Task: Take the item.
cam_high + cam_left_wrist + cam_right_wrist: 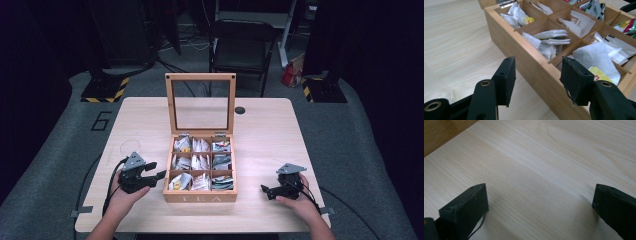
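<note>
Your left tool (159, 175) stood released, jaws straddling the tea box's (529, 62) left wall near its front corner, one likely over the front-left compartment's tea bag (596, 56): a stance for picking. The box sat mid-desk (260, 130) by the near edge, lid (201, 104) propped upright for access. Your right tool (265, 189) rested released near the desk's right front corner, empty.

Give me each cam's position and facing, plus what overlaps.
High view: above the person's side, facing forward and down on the table; both hands, left gripper, right gripper.
Left gripper view: on the left gripper, facing the tea box wall.
Right gripper view: on the right gripper, facing bare tabletop.
Shared: high and left views show the tea box.
</note>
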A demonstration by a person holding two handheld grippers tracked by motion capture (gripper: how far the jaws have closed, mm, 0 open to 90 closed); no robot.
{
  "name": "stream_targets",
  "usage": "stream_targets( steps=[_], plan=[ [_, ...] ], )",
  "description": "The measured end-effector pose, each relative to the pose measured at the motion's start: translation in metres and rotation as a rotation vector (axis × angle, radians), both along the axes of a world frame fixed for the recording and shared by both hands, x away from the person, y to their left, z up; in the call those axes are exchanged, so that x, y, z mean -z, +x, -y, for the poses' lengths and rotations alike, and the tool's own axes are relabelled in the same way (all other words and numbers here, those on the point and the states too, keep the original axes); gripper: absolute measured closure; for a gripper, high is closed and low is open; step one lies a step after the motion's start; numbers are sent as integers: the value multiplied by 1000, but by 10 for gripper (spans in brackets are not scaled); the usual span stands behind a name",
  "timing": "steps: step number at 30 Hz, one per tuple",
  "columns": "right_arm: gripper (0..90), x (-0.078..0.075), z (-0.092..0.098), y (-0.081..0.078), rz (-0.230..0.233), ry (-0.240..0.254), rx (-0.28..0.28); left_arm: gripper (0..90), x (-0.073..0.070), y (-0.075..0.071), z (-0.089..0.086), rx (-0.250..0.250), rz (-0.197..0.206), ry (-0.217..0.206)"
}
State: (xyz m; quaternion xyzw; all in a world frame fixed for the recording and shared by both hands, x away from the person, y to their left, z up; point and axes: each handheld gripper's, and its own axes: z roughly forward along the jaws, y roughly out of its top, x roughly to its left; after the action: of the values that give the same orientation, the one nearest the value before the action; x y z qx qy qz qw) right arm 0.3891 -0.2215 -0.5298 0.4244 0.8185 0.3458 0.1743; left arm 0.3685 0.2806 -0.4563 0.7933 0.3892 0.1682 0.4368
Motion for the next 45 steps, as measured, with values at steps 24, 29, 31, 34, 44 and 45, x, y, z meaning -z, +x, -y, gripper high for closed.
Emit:
stream_targets(
  steps=[24, 29, 31, 34, 44, 45],
  plan=[
    [0, 0, 0, 0, 0, -1, 0, 497, -13, 4, 48, 100, 0, -5],
    [0, 0, 0, 0, 0, -1, 0, 494, -14, 5, 58, 118, 0, -10],
    [0, 0, 0, 0, -1, 1, 2, 490, -14, 6, 62, 126, 1, -7],
    [0, 0, 0, 0, 0, -2, 0, 484, -12, 6, 67, 129, -7, -8],
    [0, 0, 0, 0, 0, 0, 0, 498, -10, 8, 75, 152, -25, -2],
    [0, 0, 0, 0, -1, 0, 1, 502, -9, 8, 76, 148, -21, -3]
  ],
)
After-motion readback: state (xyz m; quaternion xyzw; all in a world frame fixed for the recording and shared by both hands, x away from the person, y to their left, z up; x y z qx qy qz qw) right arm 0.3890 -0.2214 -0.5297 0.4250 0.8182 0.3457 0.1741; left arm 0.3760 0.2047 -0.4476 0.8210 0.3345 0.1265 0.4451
